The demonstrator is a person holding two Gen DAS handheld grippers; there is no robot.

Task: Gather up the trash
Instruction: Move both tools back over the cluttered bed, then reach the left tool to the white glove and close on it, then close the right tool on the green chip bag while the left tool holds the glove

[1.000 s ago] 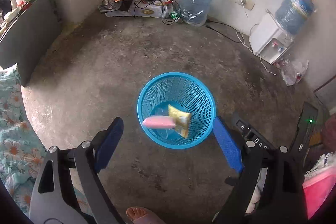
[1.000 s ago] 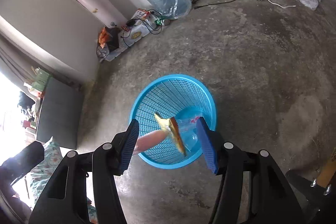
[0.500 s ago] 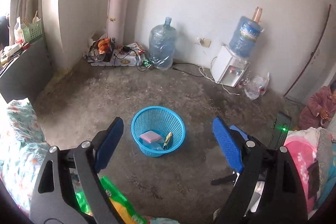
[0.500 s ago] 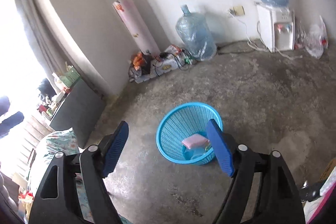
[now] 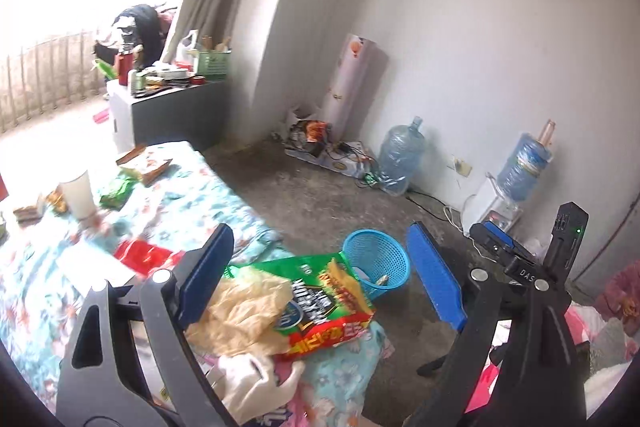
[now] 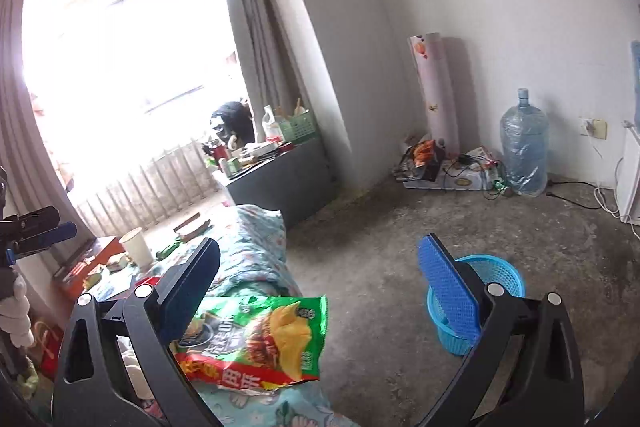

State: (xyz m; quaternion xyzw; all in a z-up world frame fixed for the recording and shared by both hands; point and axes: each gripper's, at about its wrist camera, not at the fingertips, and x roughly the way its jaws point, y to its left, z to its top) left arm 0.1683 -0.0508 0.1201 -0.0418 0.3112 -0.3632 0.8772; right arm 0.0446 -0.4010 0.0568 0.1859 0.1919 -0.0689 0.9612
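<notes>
The blue mesh basket (image 5: pixel 376 255) (image 6: pixel 500 271) stands on the concrete floor with some trash inside. A green and red chip bag (image 5: pixel 320 299) (image 6: pixel 264 335) lies on the near corner of the floral bed cover (image 5: pixel 180 203) (image 6: pixel 248 239), beside a crumpled beige plastic bag (image 5: pixel 244 311). Further back on the bed are a red wrapper (image 5: pixel 144 255), a green wrapper (image 5: pixel 116 189) and a white cup (image 5: pixel 78 193) (image 6: pixel 136 247). My left gripper (image 5: pixel 320 229) is open and empty above the chip bag. My right gripper (image 6: pixel 320 241) is opening, with nothing between its jaws.
A dark cabinet (image 6: pixel 280 183) with clutter on top stands by the window. Along the far wall are a rolled mat (image 6: pixel 436 87), a pile of cables and boxes (image 6: pixel 444 171), a water jug (image 6: pixel 524 147) and a dispenser (image 5: pixel 492 207). Pink bedding (image 5: pixel 608 307) lies at right.
Both views have risen and swung left, away from the basket and toward the bed. The pink and yellow pieces dropped into the basket. The right jaws have spread wider.
</notes>
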